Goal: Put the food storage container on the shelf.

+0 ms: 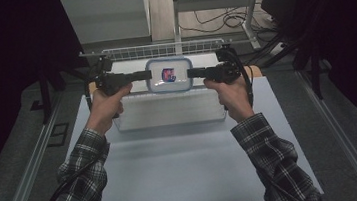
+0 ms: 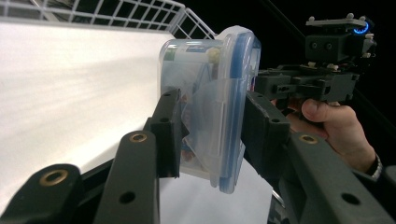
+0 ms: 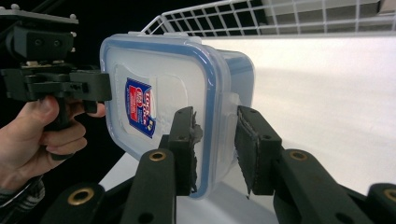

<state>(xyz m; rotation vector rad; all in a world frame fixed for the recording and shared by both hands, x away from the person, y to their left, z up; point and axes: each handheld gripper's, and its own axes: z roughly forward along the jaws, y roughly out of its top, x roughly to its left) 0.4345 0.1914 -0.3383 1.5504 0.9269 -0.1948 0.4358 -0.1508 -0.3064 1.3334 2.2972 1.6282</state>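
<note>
A clear plastic food container (image 1: pixel 169 75) with a blue-rimmed lid and a red-and-blue label hangs in the air over the far part of the table, lid towards the camera. My left gripper (image 1: pixel 147 74) clamps its left end and my right gripper (image 1: pixel 189 73) its right end. In the left gripper view the container (image 2: pixel 208 93) sits between the jaws of my left gripper (image 2: pixel 215 135), one pad on its base, one on its lid. In the right gripper view my right gripper (image 3: pixel 218 151) is shut across the lid edge and wall of the container (image 3: pixel 163 102).
A white wire basket (image 1: pixel 153 50) stands at the back of the table. Under the container lies a pale rectangular tray (image 1: pixel 167 112) on the grey-blue tabletop (image 1: pixel 199 168). Dark floor and rails flank the table on both sides.
</note>
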